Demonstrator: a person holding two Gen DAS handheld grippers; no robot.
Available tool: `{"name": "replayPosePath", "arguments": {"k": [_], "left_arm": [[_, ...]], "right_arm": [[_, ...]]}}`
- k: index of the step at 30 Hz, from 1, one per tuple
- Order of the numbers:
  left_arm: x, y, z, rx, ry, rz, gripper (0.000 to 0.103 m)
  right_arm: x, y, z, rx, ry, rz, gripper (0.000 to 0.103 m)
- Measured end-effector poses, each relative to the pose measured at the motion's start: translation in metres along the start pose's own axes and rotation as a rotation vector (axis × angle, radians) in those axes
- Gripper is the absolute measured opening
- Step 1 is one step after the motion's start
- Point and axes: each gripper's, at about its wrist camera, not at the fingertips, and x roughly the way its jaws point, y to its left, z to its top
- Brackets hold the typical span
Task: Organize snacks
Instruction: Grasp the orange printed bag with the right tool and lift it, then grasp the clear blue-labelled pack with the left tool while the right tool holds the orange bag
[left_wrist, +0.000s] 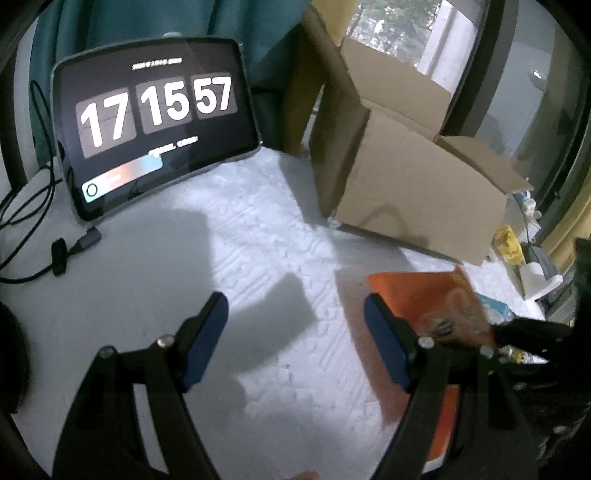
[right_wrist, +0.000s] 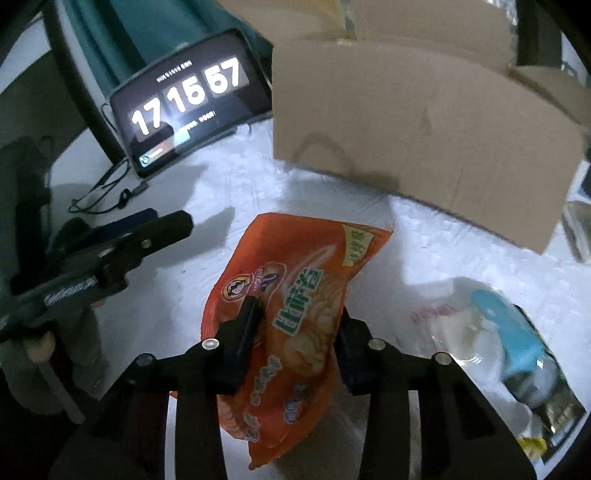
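- Left wrist view: the left gripper hangs over the white table with its jaws spread and nothing between them. The orange snack bag lies just right of its right finger, in front of the open cardboard box. A tablet (showing a clock) leans behind.
- Right wrist view: the right gripper has clenched its pads on the orange snack bag. A clear bag with blue contents lies to the right.

A tablet is propped at the back left of the table, with a cardboard box to its right. A snack bag is placed before the box, another packet to its right.
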Motion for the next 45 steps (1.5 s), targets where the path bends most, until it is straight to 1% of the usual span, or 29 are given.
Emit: {"name": "replayPosePath", "arguments": {"k": [5,9,11,15,20,27,31,32,35,37,39,40,41,45], "left_arm": [[-0.007,-0.027,-0.004,0.066,0.013,-0.026,0.077],[-0.007,-0.057,-0.012,0.114,0.041,-0.055,0.077],[-0.004,-0.076,-0.017,0.15,0.058,-0.077,0.077],[0.006,-0.111,-0.025,0.214,0.099,-0.096,0.077],[0.015,-0.15,-0.027,0.284,0.133,-0.117,0.077],[0.036,-0.194,-0.023,0.382,0.167,-0.117,0.077],[0.057,-0.21,-0.021,0.46,0.213,-0.11,0.077],[0.064,-0.213,-0.021,0.478,0.238,-0.114,0.077],[0.08,-0.215,-0.022,0.495,0.29,-0.134,0.077],[0.087,-0.214,-0.022,0.488,0.302,-0.133,0.077],[0.091,-0.211,-0.022,0.468,0.308,-0.168,0.076],[0.092,-0.211,-0.022,0.468,0.307,-0.173,0.074],[0.091,-0.211,-0.023,0.476,0.302,-0.185,0.067],[0.087,-0.214,-0.024,0.492,0.29,-0.207,0.061]], "right_arm": [[-0.045,-0.018,-0.005,0.031,-0.085,-0.014,0.04],[-0.08,-0.044,-0.01,0.075,-0.162,-0.051,0.04],[-0.099,-0.063,-0.014,0.103,-0.197,-0.073,0.04],[-0.125,-0.102,-0.022,0.169,-0.252,-0.104,0.04],[-0.142,-0.14,-0.039,0.239,-0.288,-0.12,0.04],[-0.148,-0.178,-0.058,0.307,-0.313,-0.104,0.04],[-0.15,-0.197,-0.068,0.345,-0.324,-0.085,0.04],[-0.15,-0.202,-0.07,0.356,-0.326,-0.08,0.04],[-0.15,-0.21,-0.073,0.375,-0.331,-0.07,0.04],[-0.15,-0.213,-0.074,0.379,-0.332,-0.063,0.04],[-0.15,-0.215,-0.074,0.379,-0.334,-0.058,0.04],[-0.149,-0.215,-0.074,0.379,-0.334,-0.055,0.04],[-0.149,-0.215,-0.073,0.378,-0.333,-0.053,0.04],[-0.145,-0.215,-0.071,0.374,-0.328,-0.051,0.04]]}}
